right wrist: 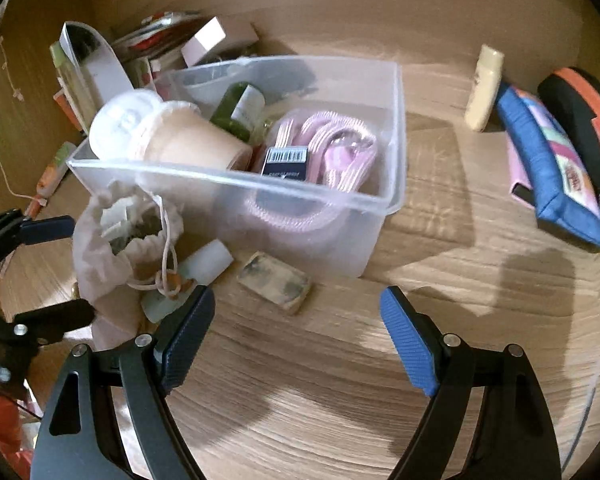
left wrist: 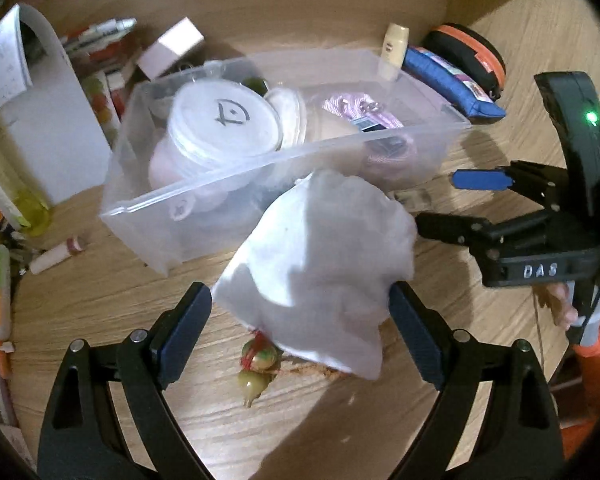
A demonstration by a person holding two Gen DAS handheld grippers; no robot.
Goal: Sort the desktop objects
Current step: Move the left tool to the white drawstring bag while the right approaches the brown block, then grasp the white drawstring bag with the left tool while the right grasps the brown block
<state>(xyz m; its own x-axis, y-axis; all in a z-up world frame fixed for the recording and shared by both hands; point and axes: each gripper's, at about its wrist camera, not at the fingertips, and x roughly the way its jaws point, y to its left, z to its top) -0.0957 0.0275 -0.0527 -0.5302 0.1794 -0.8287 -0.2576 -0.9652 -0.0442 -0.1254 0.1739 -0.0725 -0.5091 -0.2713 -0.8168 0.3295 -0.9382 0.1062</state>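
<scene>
A clear plastic bin [left wrist: 204, 188] [right wrist: 388, 128] stands on the wooden desk and holds a lidded paper cup [left wrist: 224, 124] [right wrist: 180, 140], a green bottle [right wrist: 240, 110] and a coiled pink cable [right wrist: 332, 152]. My left gripper [left wrist: 300, 312] is shut on a white drawstring pouch [left wrist: 324, 264] [right wrist: 116, 240] and holds it just before the bin's near wall. Small beads [left wrist: 256, 364] hang under the pouch. My right gripper [right wrist: 296, 324] [left wrist: 440, 200] is open and empty, to the right of the pouch.
A worn eraser block [right wrist: 276, 280] and a white tube [right wrist: 208, 260] lie in front of the bin. A blue pencil pouch [right wrist: 556, 176] [left wrist: 452, 80], a black-orange case [right wrist: 580, 112] and a cream bottle [right wrist: 484, 88] sit at right. Books, boxes and pens [left wrist: 100, 40] crowd the left.
</scene>
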